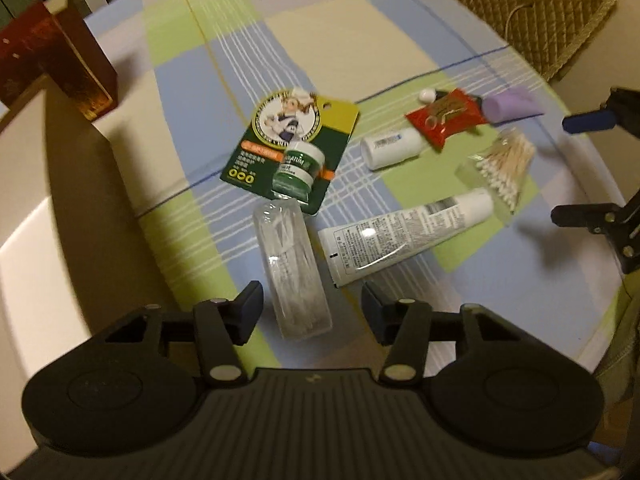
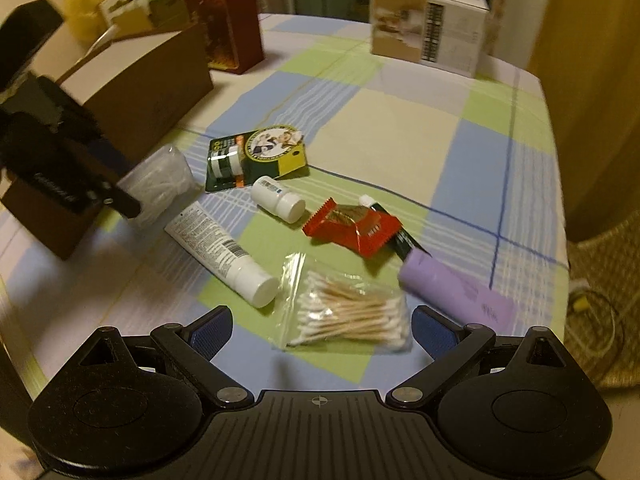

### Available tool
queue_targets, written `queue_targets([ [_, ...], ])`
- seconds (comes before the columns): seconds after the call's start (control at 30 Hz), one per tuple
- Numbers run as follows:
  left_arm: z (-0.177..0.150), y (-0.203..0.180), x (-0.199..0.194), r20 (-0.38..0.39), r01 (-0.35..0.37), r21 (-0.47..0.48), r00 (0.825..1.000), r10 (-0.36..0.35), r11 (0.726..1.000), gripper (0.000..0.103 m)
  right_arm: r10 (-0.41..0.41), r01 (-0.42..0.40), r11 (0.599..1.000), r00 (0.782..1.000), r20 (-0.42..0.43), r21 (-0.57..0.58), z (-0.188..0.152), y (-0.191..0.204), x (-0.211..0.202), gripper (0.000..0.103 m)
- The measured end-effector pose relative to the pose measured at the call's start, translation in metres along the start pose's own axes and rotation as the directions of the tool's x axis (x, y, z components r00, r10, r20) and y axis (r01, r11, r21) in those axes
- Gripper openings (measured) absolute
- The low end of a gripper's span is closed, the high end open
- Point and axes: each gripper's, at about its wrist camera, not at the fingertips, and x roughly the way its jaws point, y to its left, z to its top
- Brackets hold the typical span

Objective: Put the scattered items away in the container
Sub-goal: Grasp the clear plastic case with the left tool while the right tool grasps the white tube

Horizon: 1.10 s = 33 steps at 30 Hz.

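Note:
My left gripper [image 1: 313, 309] is open low over the checked tablecloth, and a clear case of floss picks [image 1: 294, 268] lies between its fingers. Beyond it lie a green carded balm jar [image 1: 294, 148], a large white tube [image 1: 408, 236] and a small white bottle [image 1: 391, 146]. My right gripper [image 2: 322, 332] is open, its fingers on either side of a bag of cotton swabs [image 2: 348, 316]. Near it are a purple tube [image 2: 452, 284] and a red packet [image 2: 352, 226]. The brown cardboard box [image 2: 152, 92] stands at the table's left.
A dark red carton [image 2: 236, 24] stands behind the cardboard box, and a white printed box [image 2: 428, 24] sits at the table's far edge. A wicker chair [image 1: 536, 12] stands past the right side. Bags and cartons crowd the far left corner.

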Motion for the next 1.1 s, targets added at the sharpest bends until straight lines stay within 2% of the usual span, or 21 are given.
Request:
queue_targets([
  [0.07,0.005,-0.001,0.009,-0.009,-0.008,0.001,1.000,0.008,1.000,0.042,0.014,-0.014,0.999,1.000,0.002,-0.041,0.004,0.001,0.005,0.101],
  [0.13,0.009,-0.003,0.018,-0.016,-0.018,0.012,1.000,0.018,1.000,0.029,0.033,-0.033,0.997,0.999,0.006,-0.076,0.008,0.003,0.008,0.101],
  [0.17,0.010,-0.003,0.021,-0.016,-0.029,0.017,0.999,0.030,0.999,0.027,0.045,-0.044,0.994,0.999,0.007,-0.095,0.010,0.005,0.010,0.101],
  [0.3,0.006,-0.006,0.013,0.024,-0.024,0.028,0.999,0.024,0.999,0.025,0.098,-0.095,0.980,0.995,0.007,-0.174,0.016,0.015,0.017,0.101],
  [0.47,-0.003,-0.004,-0.018,0.092,-0.013,0.005,0.996,0.012,1.000,0.025,0.136,-0.135,0.951,0.991,-0.015,-0.280,0.021,0.034,0.033,0.100],
  [0.67,-0.012,0.012,-0.079,0.218,-0.008,-0.044,0.976,0.018,0.999,0.025,0.179,-0.180,0.918,0.983,-0.035,-0.352,0.034,0.055,0.055,0.100],
  [0.73,-0.015,0.020,-0.099,0.251,-0.013,-0.059,0.968,0.028,0.998,0.025,0.185,-0.190,0.910,0.981,-0.050,-0.368,0.038,0.061,0.064,0.093],
  [0.77,-0.018,0.024,-0.108,0.264,-0.018,-0.068,0.964,0.036,0.998,0.025,0.185,-0.195,0.907,0.981,-0.062,-0.373,0.040,0.063,0.069,0.081],
  [0.8,-0.021,0.029,-0.116,0.275,-0.024,-0.077,0.960,0.045,0.997,0.025,0.180,-0.194,0.907,0.981,-0.073,-0.374,0.042,0.065,0.074,0.078],
  [0.97,-0.046,0.057,-0.153,0.310,-0.064,-0.138,0.945,0.104,0.988,0.025,0.152,-0.176,0.912,0.984,-0.093,-0.371,0.046,0.073,0.094,0.078],
  [1.03,-0.059,0.068,-0.163,0.311,-0.077,-0.163,0.942,0.125,0.984,0.025,0.135,-0.171,0.914,0.983,-0.120,-0.368,0.047,0.076,0.099,0.066],
  [1.07,-0.064,0.072,-0.166,0.309,-0.083,-0.174,0.941,0.135,0.981,0.025,0.112,-0.158,0.919,0.983,-0.144,-0.362,0.047,0.078,0.103,0.054],
  [1.1,-0.070,0.076,-0.170,0.307,-0.090,-0.188,0.941,0.146,0.978,0.025,0.106,-0.152,0.923,0.984,-0.146,-0.354,0.048,0.079,0.104,0.054],
])
